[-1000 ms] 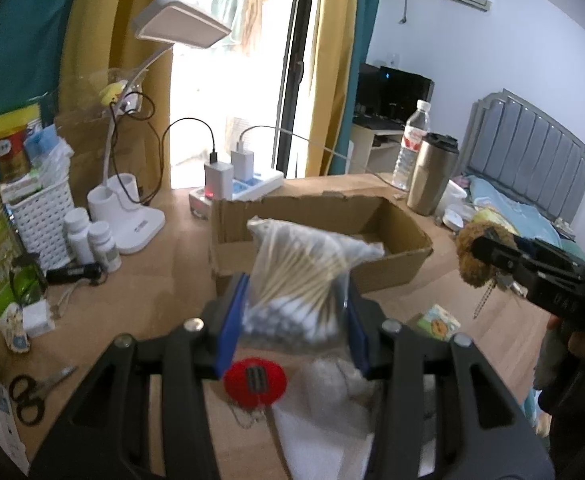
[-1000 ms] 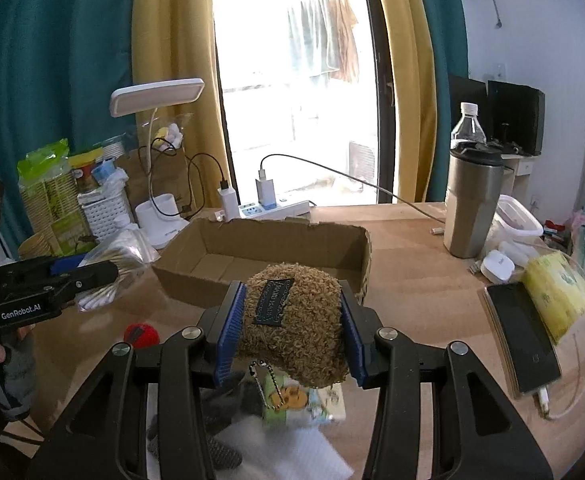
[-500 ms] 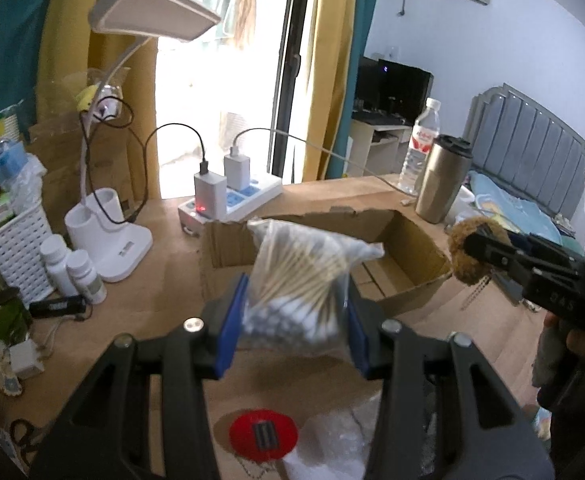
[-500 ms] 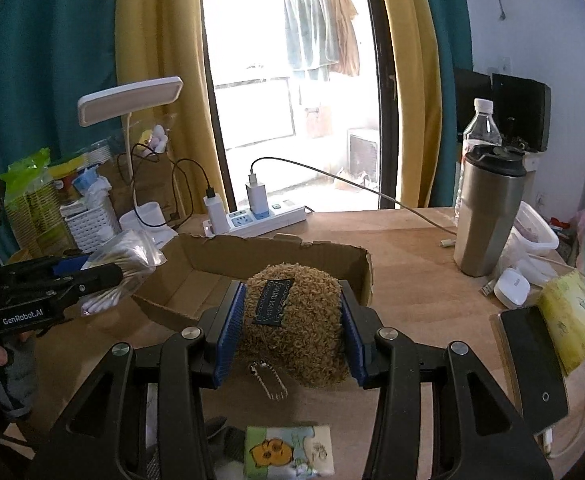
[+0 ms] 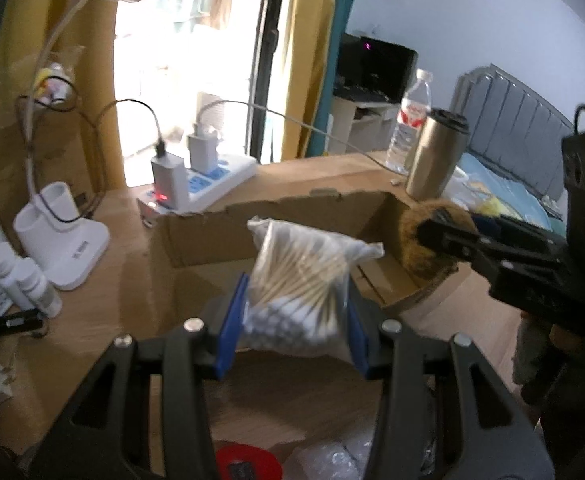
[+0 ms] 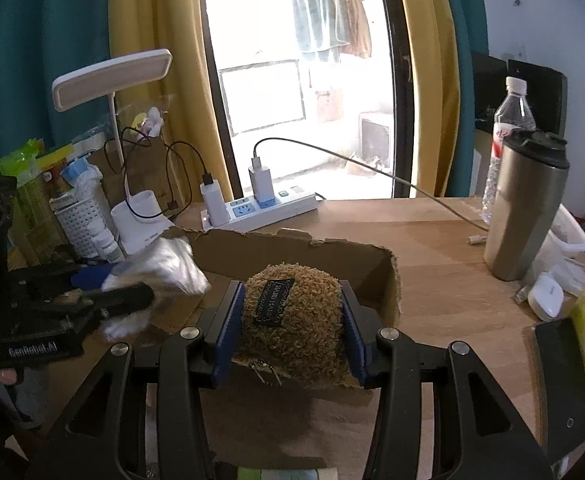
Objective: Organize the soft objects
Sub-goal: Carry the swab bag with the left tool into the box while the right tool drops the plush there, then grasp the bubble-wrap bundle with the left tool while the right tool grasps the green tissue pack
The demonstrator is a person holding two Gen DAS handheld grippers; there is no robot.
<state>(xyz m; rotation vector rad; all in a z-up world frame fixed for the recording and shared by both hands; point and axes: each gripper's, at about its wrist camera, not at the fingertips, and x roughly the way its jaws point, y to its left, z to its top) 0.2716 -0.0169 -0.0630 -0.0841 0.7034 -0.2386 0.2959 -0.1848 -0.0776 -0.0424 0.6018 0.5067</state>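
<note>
My left gripper [image 5: 294,320] is shut on a clear bag of cotton swabs [image 5: 300,280], held over the near part of an open cardboard box [image 5: 228,232]. My right gripper [image 6: 290,320] is shut on a brown fuzzy plush [image 6: 292,316] with a dark label, hanging above the box's [image 6: 292,252] near right corner. In the left wrist view the right gripper [image 5: 444,236] and plush [image 5: 424,248] come in from the right over the box's right wall. In the right wrist view the left gripper [image 6: 128,292] and its bag [image 6: 164,264] sit at the left. The box floor is mostly hidden.
Behind the box lie a white power strip [image 6: 268,208] with chargers and cables, a desk lamp [image 6: 112,80], a white basket [image 6: 80,216] and small bottles. A steel tumbler [image 6: 524,208], water bottle [image 6: 508,128], phone [image 6: 560,380] and yellow pack stand right. A red round item [image 5: 248,460] lies near.
Both grippers have moved forward with their loads, from the near table to above the cardboard box. The box now looms larger; the red item and white packaging have slid to the bottom edge.
</note>
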